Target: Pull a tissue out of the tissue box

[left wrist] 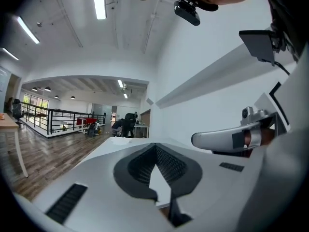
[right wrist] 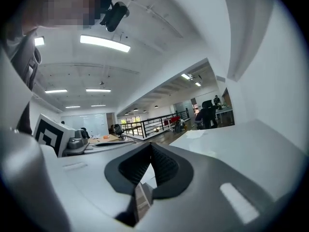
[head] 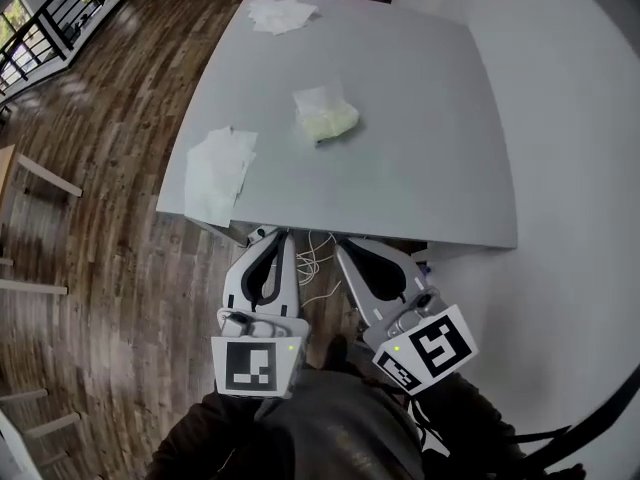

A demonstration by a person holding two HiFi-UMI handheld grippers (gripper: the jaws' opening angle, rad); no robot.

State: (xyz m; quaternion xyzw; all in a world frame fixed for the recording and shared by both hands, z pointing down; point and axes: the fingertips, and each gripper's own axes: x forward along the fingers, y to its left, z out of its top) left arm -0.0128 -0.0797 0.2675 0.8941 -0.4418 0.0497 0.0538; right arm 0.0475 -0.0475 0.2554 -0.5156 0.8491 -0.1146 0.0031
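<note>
We start at the left gripper, held low against the body, short of the near edge of the table; its jaws are pressed together at the tips with nothing between them, and in its own view the dark pads meet in a point; just beside it the right gripper is the same story, closed tip to tip and empty; both point roughly to 12 o'clock in the head view, out across the table.

Now outward: the tissue box sits near the middle of the table, well apart from both tools, a soft pale pack with a white tissue standing out of its top; from the left gripper it lies at about 1 o'clock, from the right gripper between 11 and 12; so it sits almost on the line between them, and we judge neither hand clearly nearer; its long side seems to run across us, roughly 9 to 3, a little tipped, though it is too small to be sure.

Loose tissues lie at the table's left edge, about 11 o'clock from the left gripper; we reckon the coming move is a reach straight forward, jaws opened first, one tool for the raised tissue, perhaps the other steadying the pack.
</note>
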